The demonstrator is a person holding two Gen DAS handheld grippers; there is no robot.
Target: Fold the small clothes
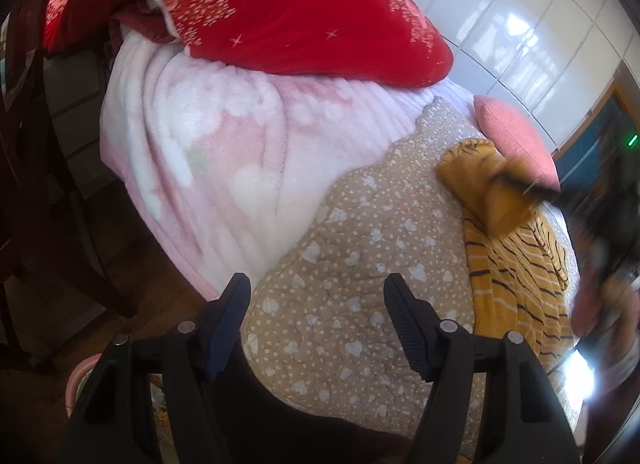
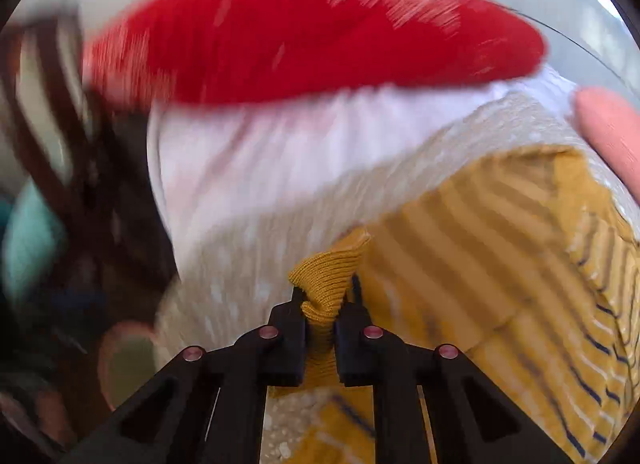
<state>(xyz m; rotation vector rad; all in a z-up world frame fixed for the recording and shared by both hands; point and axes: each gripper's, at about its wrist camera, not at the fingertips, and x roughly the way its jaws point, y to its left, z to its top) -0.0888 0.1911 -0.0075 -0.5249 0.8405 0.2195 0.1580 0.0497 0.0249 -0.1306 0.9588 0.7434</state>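
Note:
A mustard-yellow knit sweater with dark and white stripes [image 1: 520,264] lies at the right on a tan dotted quilt [image 1: 360,244]. In the right wrist view my right gripper [image 2: 326,292] is shut on the sweater's ribbed cuff [image 2: 324,276], which bunches between the jaws. The rest of the sweater [image 2: 500,224] spreads out to the right of it. That view is blurred. My left gripper [image 1: 317,278] hangs open over the quilt, well left of the sweater, with nothing between its fingers.
A pink fleece blanket [image 1: 200,136] covers the bed's far side, with a big red flowered quilt [image 1: 300,12] heaped on it. A salmon cushion [image 1: 516,132] sits beyond the sweater. A dark wooden chair [image 1: 32,144] stands at the left, and white floor tiles [image 1: 520,4] lie beyond.

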